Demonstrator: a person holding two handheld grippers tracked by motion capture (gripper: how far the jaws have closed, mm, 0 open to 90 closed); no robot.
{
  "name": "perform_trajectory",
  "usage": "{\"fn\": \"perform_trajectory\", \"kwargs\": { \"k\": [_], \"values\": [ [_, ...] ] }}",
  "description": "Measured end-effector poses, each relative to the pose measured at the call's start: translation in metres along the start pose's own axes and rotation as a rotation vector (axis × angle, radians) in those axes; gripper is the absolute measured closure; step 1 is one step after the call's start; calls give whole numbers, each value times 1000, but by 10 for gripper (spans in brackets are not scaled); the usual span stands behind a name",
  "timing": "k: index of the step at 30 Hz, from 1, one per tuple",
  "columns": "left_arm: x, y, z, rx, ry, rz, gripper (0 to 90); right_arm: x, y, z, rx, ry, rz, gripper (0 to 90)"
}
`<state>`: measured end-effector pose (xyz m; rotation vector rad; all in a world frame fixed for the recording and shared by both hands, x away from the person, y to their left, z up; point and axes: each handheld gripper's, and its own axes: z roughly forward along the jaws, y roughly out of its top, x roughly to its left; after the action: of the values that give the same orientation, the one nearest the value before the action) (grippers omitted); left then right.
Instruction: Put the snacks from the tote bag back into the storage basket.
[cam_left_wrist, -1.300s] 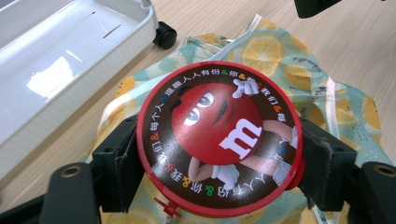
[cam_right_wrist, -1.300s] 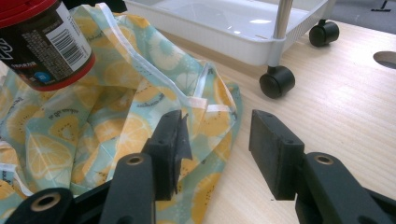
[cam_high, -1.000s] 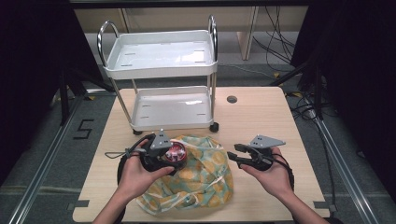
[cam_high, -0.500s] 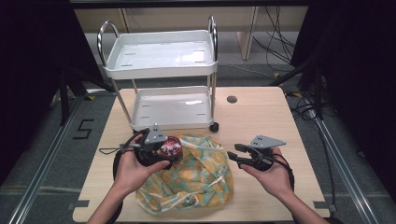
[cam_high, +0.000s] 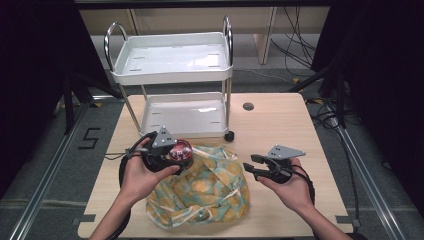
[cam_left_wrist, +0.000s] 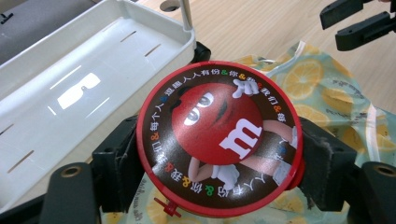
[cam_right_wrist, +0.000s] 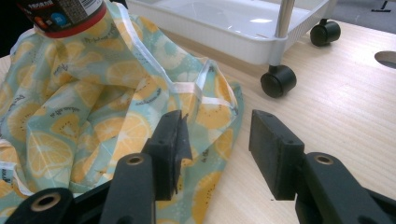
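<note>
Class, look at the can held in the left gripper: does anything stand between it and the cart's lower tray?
Nothing visible does. The can, clamped in the left gripper, sits just in front of the lower tray, whose near rim is unobstructed.

A white two-tier cart (cam_high: 172, 75) with chrome posts stands at the far side of the wooden table (cam_high: 280, 125), on black casters (cam_right_wrist: 277, 80). A round cable hole (cam_high: 248, 106) is set in the tabletop. Cables (cam_high: 295, 45) lie on the grey floor beyond.
</note>
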<state>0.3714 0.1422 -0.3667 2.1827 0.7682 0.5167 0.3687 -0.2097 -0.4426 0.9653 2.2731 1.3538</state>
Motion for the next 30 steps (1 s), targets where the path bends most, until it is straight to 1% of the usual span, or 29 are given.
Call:
{"fn": "perform_trajectory", "kwargs": {
  "k": [1, 2, 3, 4, 5, 6, 8, 9, 10, 11, 12, 14, 15, 16, 17, 18, 19, 20, 21, 22, 23, 24, 25, 26, 27, 28, 29, 30],
  "values": [
    [1, 0, 0, -4, 5, 3, 254, 0, 0, -1, 10, 4, -1, 551],
    [2, 1, -1, 5, 5, 5, 254, 0, 0, -1, 12, 5, 0, 552],
    [1, 1, 0, -6, 12, -14, 254, 0, 0, -1, 12, 4, 0, 552],
    [3, 1, 0, -1, 14, -4, 254, 1, 0, 0, 14, 12, 12, 552],
    [4, 1, 0, -6, 10, -12, 254, 0, 0, 0, 12, 8, 2, 552],
    [5, 1, -1, -2, 15, 0, 254, 0, 0, 0, 16, 10, 8, 552],
    [8, 2, -1, -8, 21, -7, 254, 0, 0, 0, 11, 6, -2, 552],
    [9, 2, -1, -8, 25, -9, 254, 0, 0, 0, 12, 3, 3, 552],
    [11, 2, -2, -7, 26, -11, 254, 1, 0, 1, 0, 0, 5, 552],
    [12, 3, -2, -5, 29, -3, 254, 1, -1, 1, -4, -1, 6, 553],
    [13, 3, -2, -9, 34, -14, 254, 1, 0, 0, 5, 3, 3, 553],
    [15, 4, -3, -4, 35, -4, 254, 1, -1, 0, 5, 1, 4, 553],
    [16, 4, -4, -5, 36, -10, 254, 1, -1, 0, 4, 1, 5, 554],
    [17, 5, -4, -5, 35, 7, 254, 3, -1, 1, 7, 8, 40, 554],
    [17, 6, -4, -10, 36, -11, 254, 3, -1, 1, 4, 7, 47, 554],
    [17, 6, -4, -9, 35, -16, 254, 3, -1, 1, 4, 20, 43, 555],
    [19, 7, -5, -8, 34, 0, 254, 3, -1, 1, 1, 21, 45, 555],
    [19, 8, -5, -7, 33, -3, 254, 3, -1, 1, 8, 18, 43, 555],
    [20, 9, -5, -7, 34, -1, 254, 2, -2, 1, 7, 9, 30, 555],
    [20, 9, -5, -11, 30, -16, 254, 2, -1, 1, 13, 5, 31, 556],
    [21, 11, -7, -2, 35, -4, 254, 2, -2, 2, -1, 3, 23, 556],
    [22, 12, -7, -9, 36, -1, 254, 2, -2, 2, 3, 5, 21, 556],
    [22, 12, -8, -12, 41, -13, 254, 2, -2, 2, 3, 5, 21, 556],
    [24, 13, -9, -5, 44, -1, 254, 2, -2, 2, 2, 4, 21, 556],
    [24, 14, -9, -12, 43, -4, 254, 2, -2, 2, 2, 4, 21, 556],
    [25, 14, -10, -8, 44, -9, 254, 2, -2, 2, 5, 2, 31, 556],
    [27, 15, -10, -13, 44, 5, 254, 2, -2, 2, 2, 9, 32, 556],
    [26, 16, -10, -16, 50, -18, 254, 2, -2, 2, -1, 11, 33, 556]
  ]
}}
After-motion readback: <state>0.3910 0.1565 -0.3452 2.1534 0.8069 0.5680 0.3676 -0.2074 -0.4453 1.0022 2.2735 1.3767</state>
